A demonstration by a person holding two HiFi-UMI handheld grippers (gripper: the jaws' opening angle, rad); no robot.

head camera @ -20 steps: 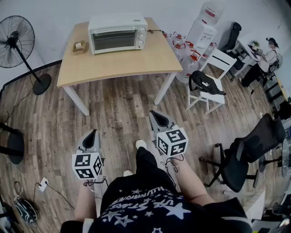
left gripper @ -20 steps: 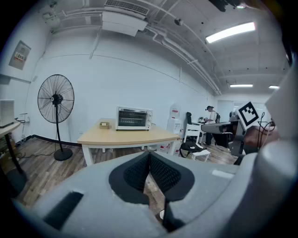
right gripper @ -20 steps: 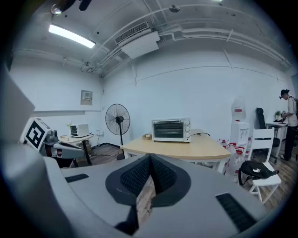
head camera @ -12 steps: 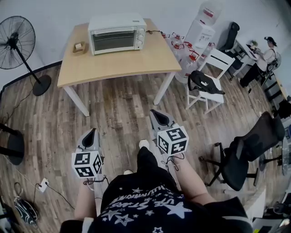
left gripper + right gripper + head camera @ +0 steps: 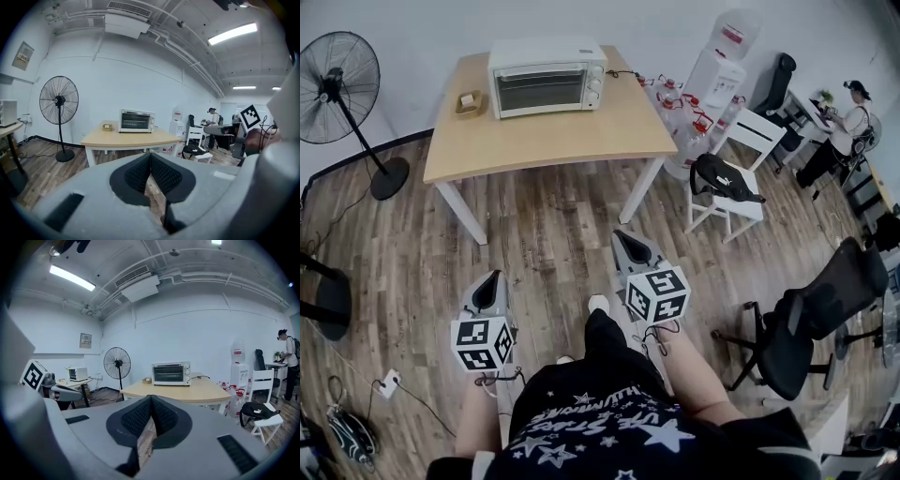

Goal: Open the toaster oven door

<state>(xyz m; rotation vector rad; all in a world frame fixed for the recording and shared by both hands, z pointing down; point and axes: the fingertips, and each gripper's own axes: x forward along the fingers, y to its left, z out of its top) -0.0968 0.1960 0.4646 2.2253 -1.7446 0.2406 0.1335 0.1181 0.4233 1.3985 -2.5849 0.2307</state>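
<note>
Head view: a fan (image 5: 337, 80) stands far left. The left gripper (image 5: 495, 277), jaws together and empty, hangs over the floor (image 5: 546, 230). The oven (image 5: 548, 77) sits shut at the table's (image 5: 553, 139) back edge, well apart from both. The right gripper (image 5: 624, 236) is likewise closed, empty.

Grey left tool (image 5: 495, 276) and right tool (image 5: 620, 235), each bearing a black-and-white marker cube (image 5: 482, 343); black star-printed shirt (image 5: 609, 427), white shoes (image 5: 597, 302)

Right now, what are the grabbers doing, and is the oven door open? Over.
Left gripper and right gripper shut, empty. Toaster oven door closed, far off on the table. Just wood floor between.
</note>
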